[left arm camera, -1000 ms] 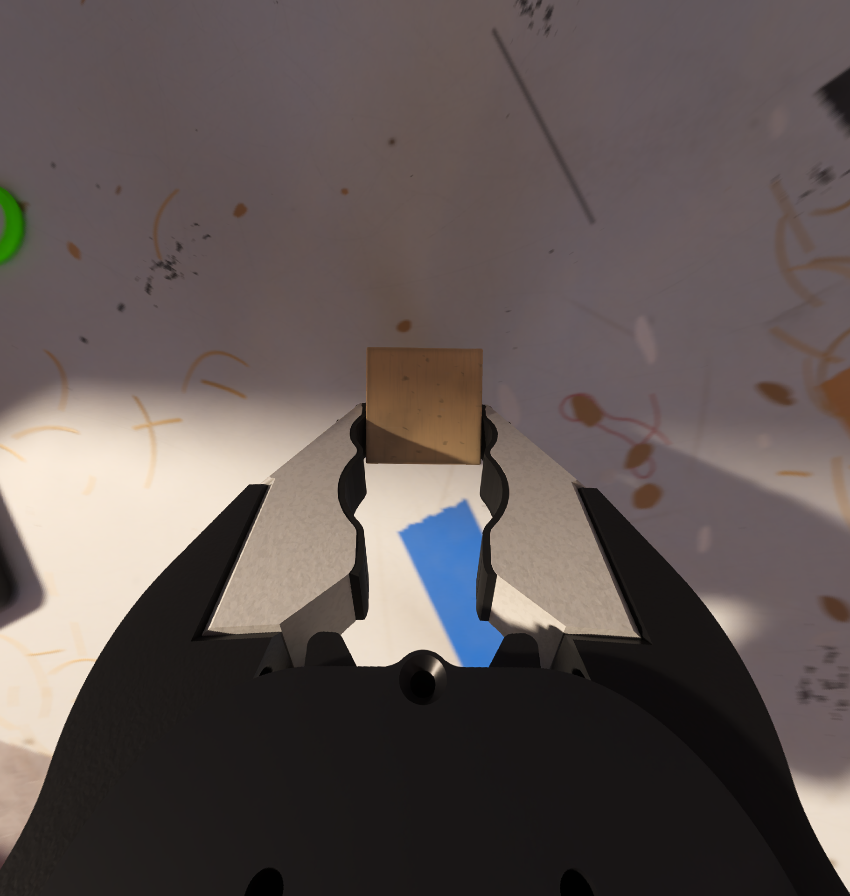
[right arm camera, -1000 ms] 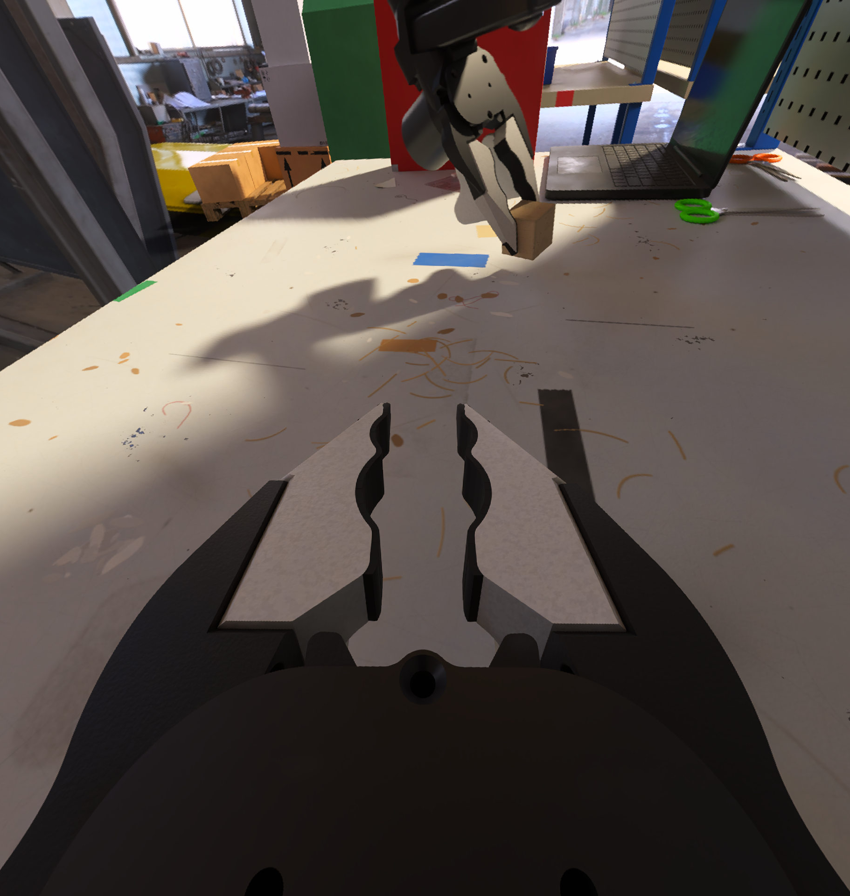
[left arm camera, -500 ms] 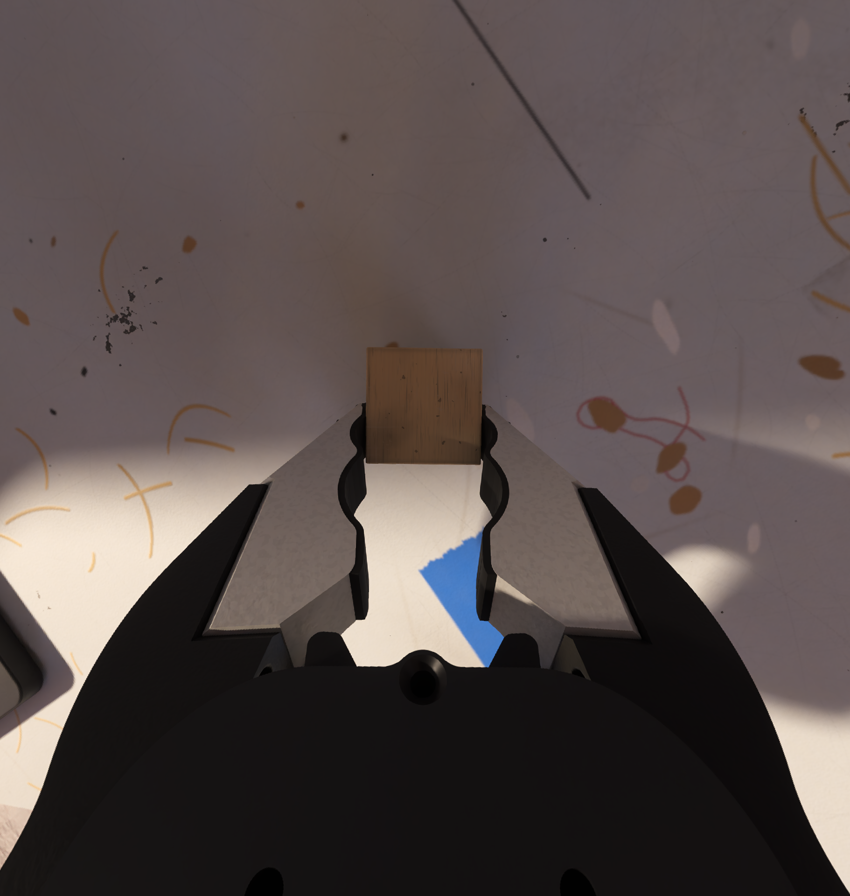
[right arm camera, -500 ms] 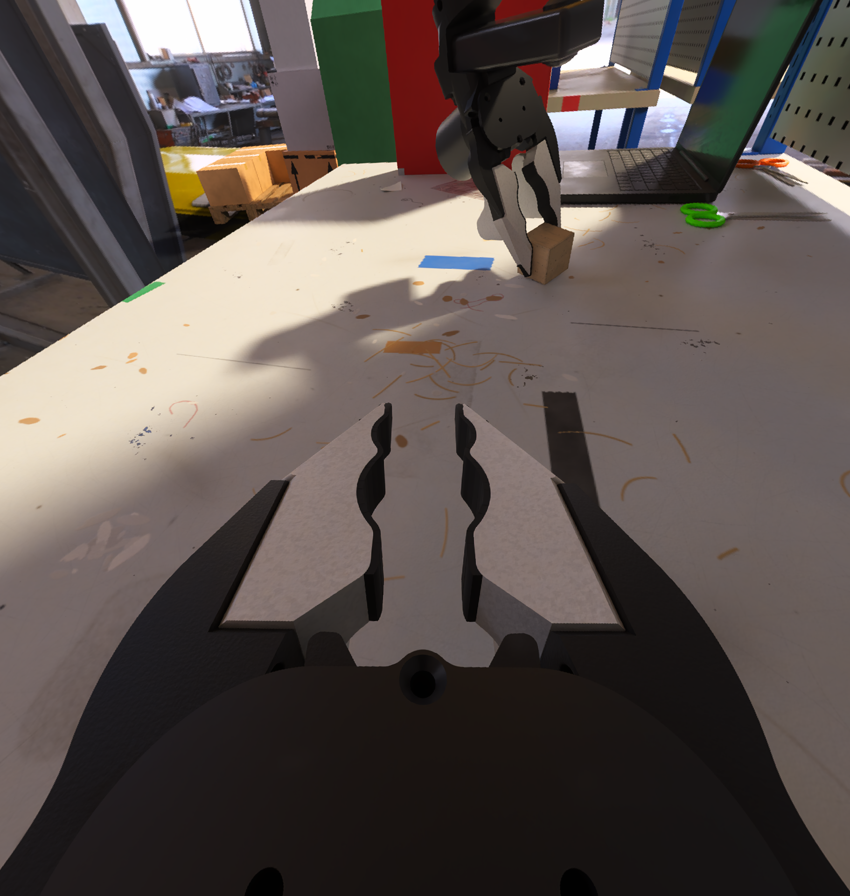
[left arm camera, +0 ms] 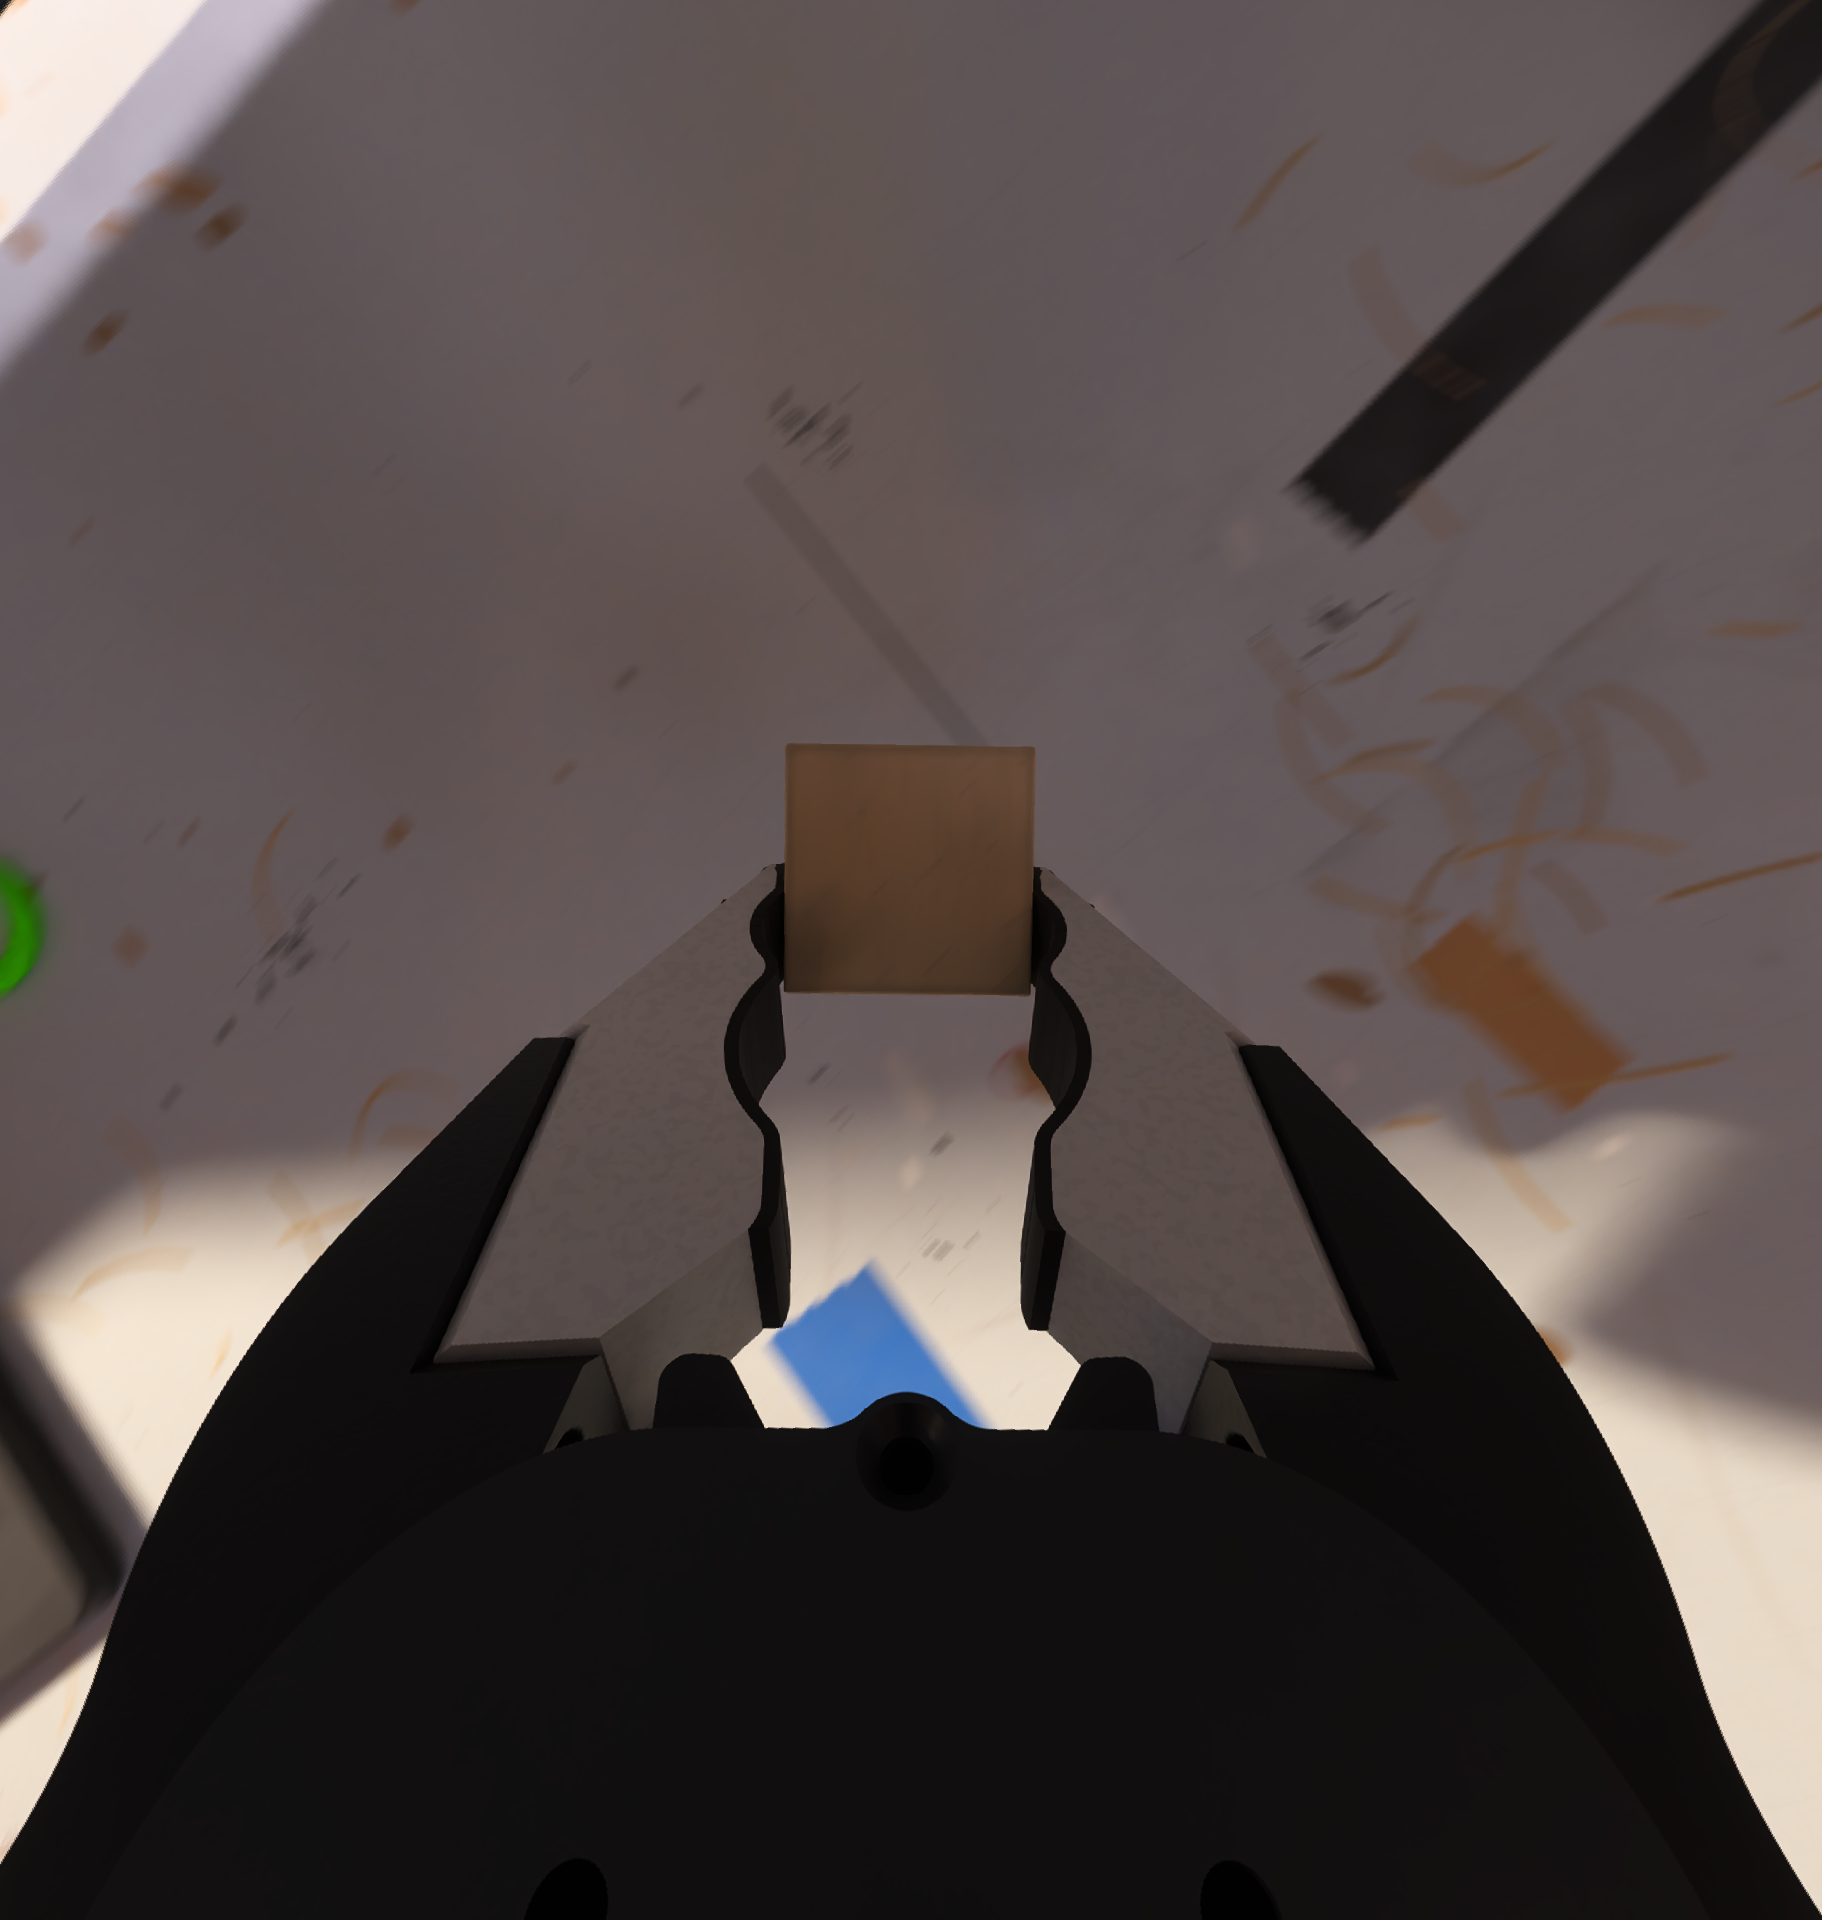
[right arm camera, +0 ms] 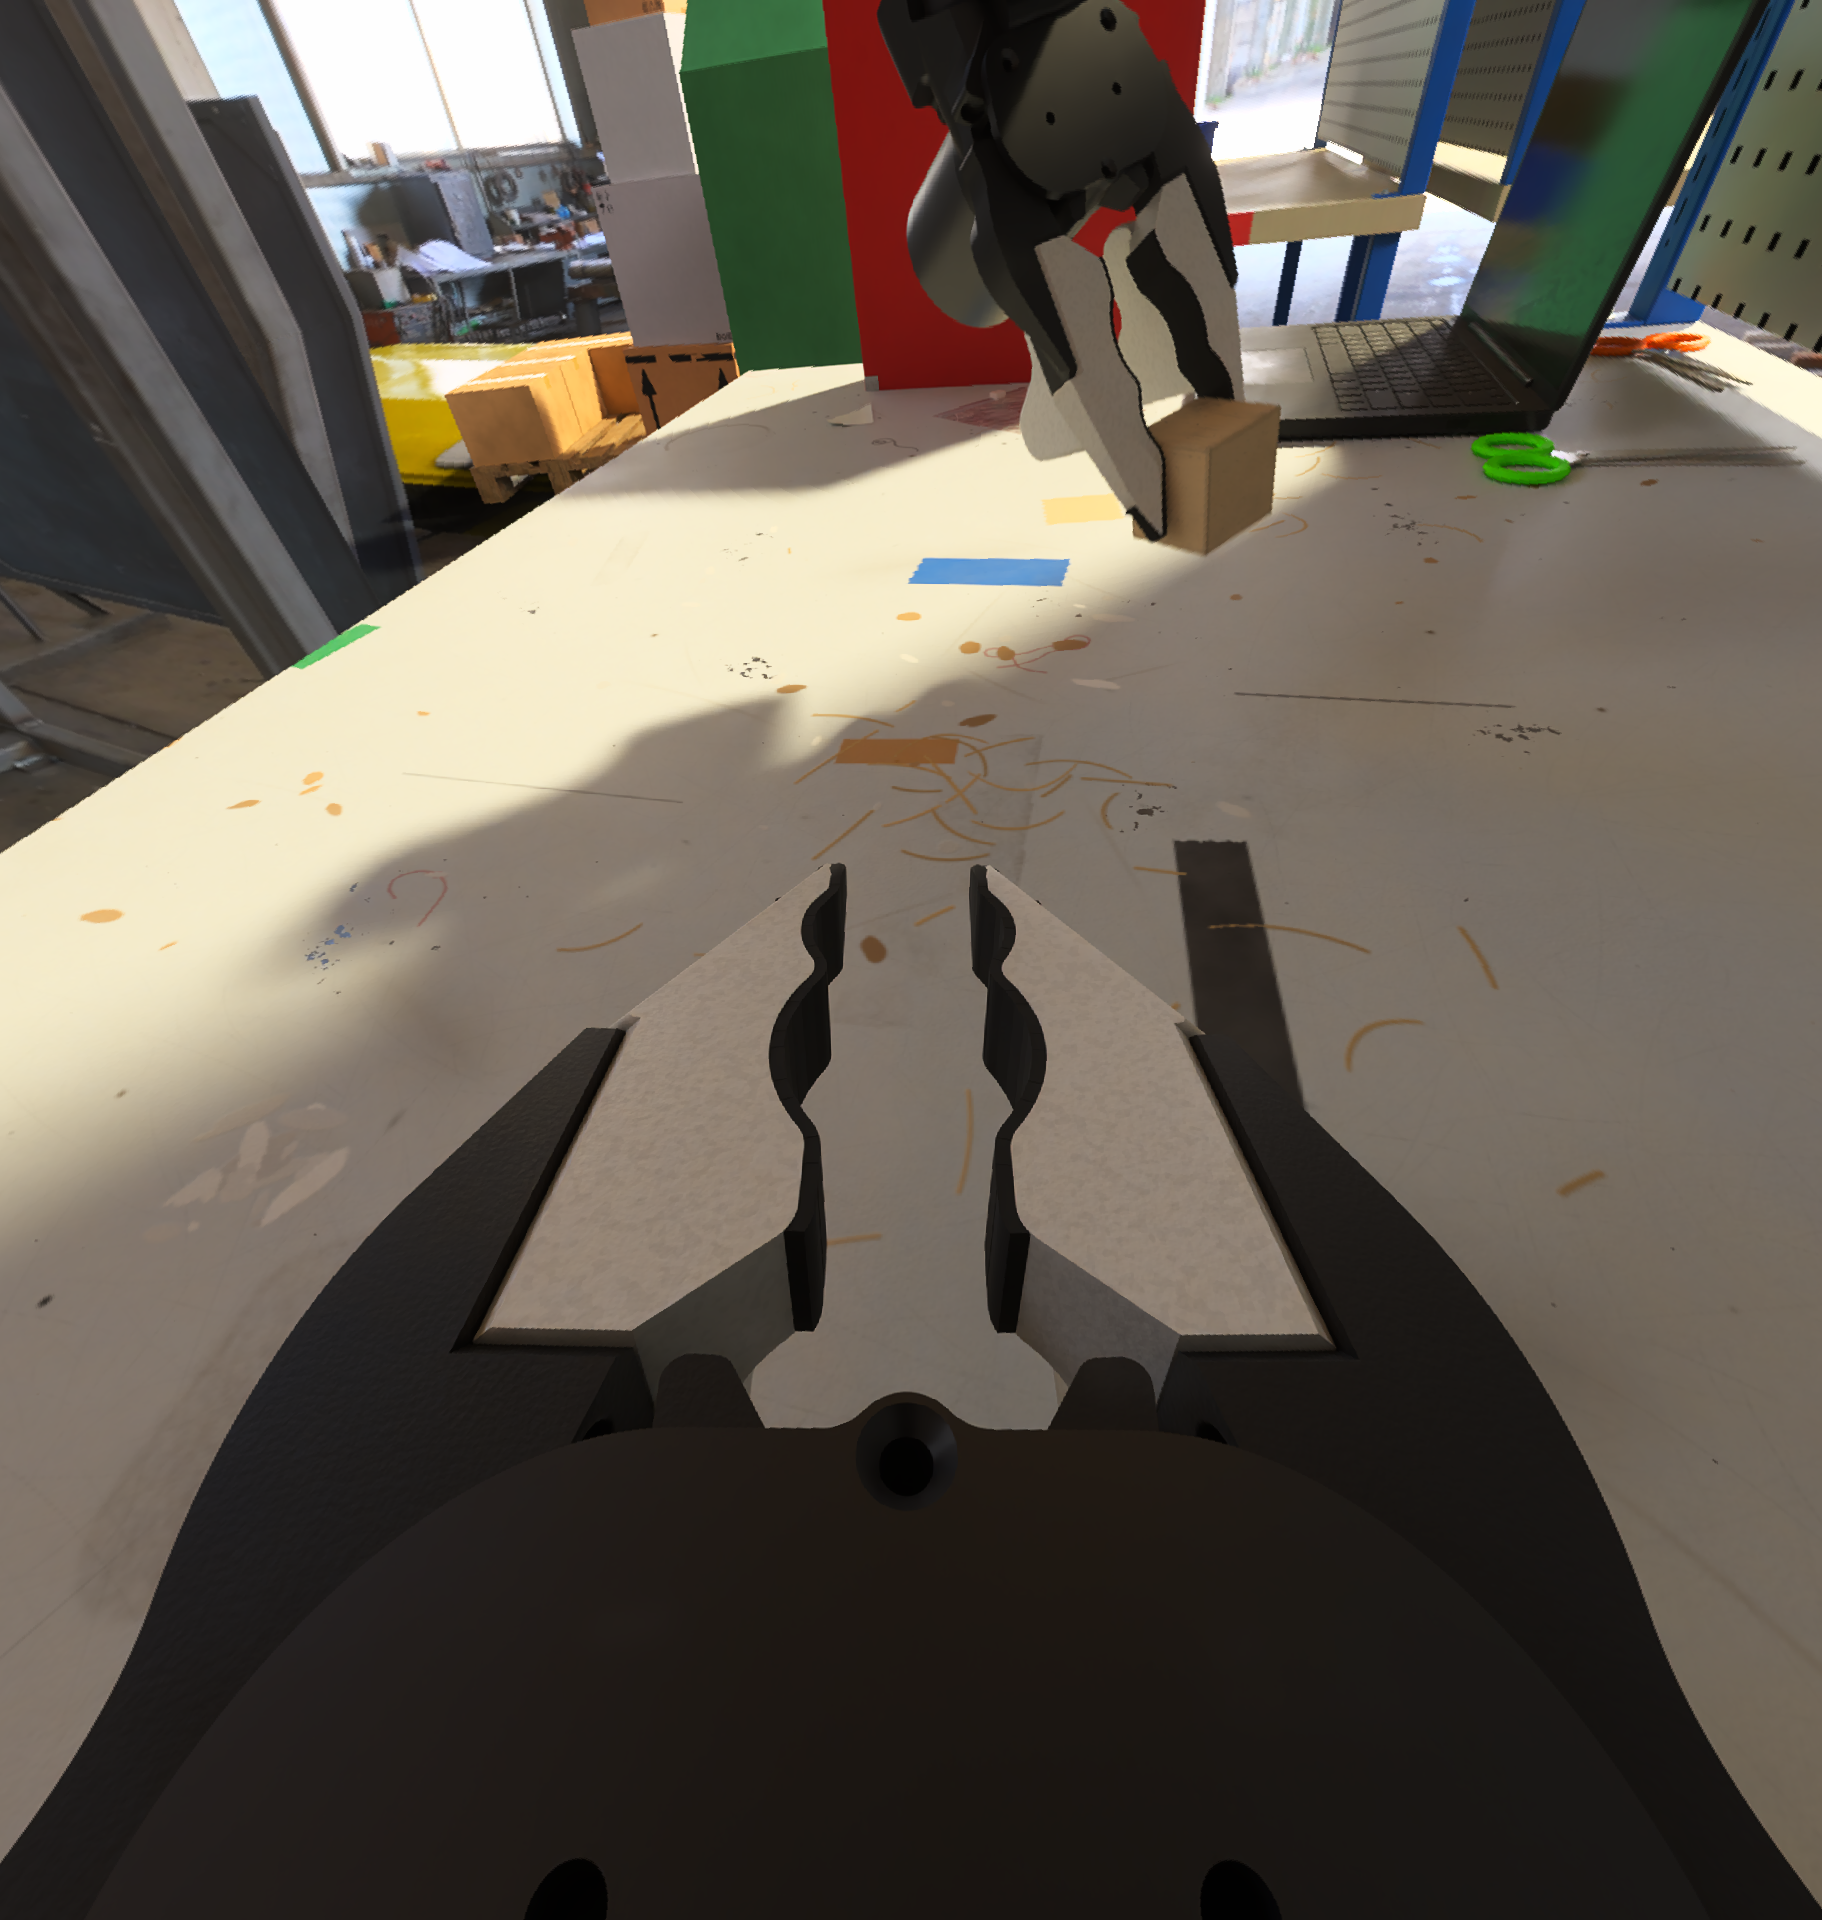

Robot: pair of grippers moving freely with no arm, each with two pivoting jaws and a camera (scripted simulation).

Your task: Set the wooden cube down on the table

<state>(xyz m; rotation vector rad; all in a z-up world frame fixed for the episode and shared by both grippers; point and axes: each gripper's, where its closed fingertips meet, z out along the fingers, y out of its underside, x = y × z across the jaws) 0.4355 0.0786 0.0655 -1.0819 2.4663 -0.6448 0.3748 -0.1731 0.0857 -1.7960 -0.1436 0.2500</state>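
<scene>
Between the fingertips of the left gripper, in the left wrist view, sits the wooden cube, clamped from both sides above the blurred table. A blue tape patch lies below.

From the right wrist view, the right gripper hangs parted and empty over the table; farther off the cube is held clear of the surface, near a laptop and green scissors.

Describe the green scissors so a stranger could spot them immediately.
Start at the open black laptop at the far end of the pale worktable. Just in front of its right corner lie the green-handled scissors, blades pointing right. The other pair, farther back, has orange handles.
</scene>
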